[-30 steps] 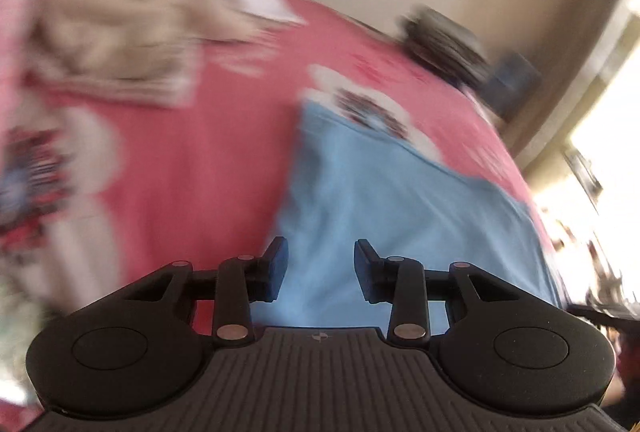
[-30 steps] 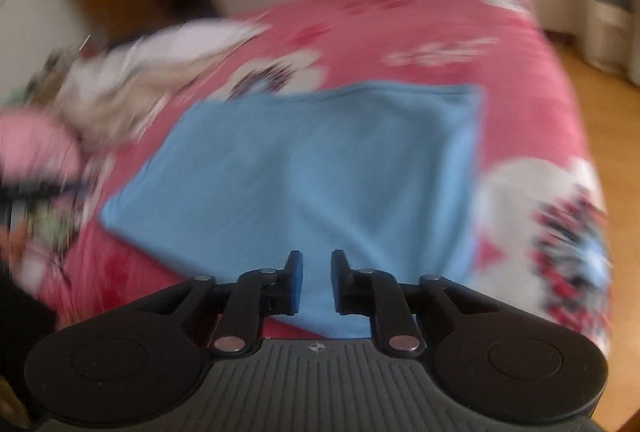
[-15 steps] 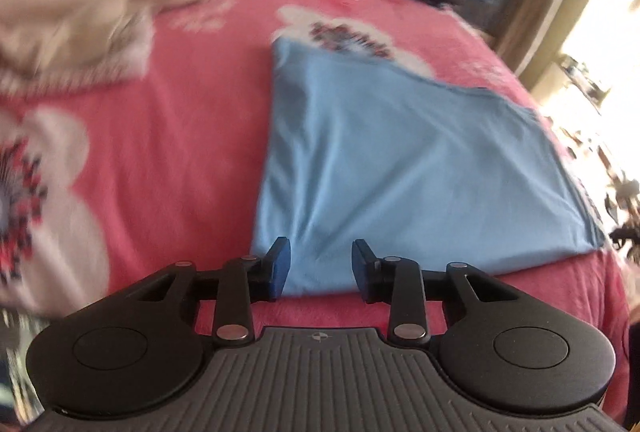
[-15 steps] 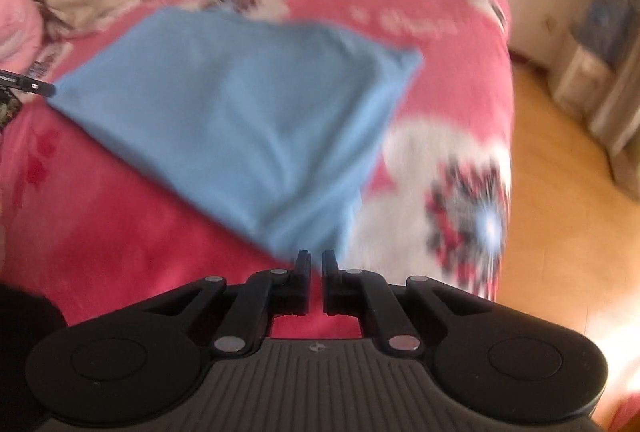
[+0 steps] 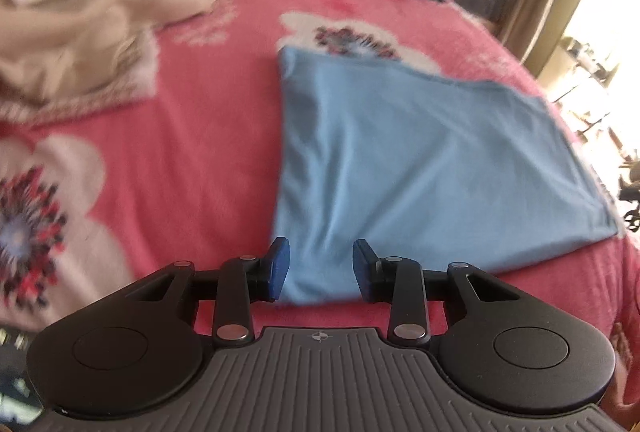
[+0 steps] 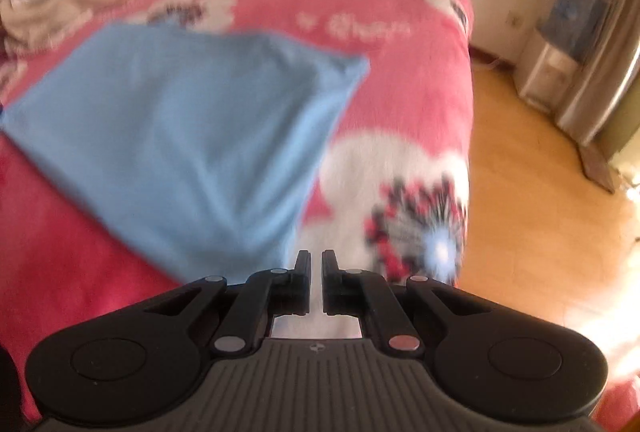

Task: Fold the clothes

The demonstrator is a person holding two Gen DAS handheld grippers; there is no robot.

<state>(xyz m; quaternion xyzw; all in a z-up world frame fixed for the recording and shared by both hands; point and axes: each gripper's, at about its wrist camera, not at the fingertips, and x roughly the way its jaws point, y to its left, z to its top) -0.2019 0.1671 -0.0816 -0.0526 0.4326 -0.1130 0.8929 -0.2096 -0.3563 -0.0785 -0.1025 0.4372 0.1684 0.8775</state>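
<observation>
Your left gripper [image 5: 319, 269] is holding its jaws partly open and empty over the near corner of the folded blue garment [image 5: 420, 160]. Your right gripper [image 6: 316, 272] is keeping its jaws closed on nothing, the garment spreading toward ten o'clock on the pink bed [image 6: 400, 32]. It looks light, limp and wrinkle-prone; pinch both near corners.

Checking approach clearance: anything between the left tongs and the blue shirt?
Nothing visible. The left tongs are open, with the blue shirt's near corner showing straight through the gap. Only bare pink blanket lies beside it. The pale clothes pile sits far off to the left.
</observation>
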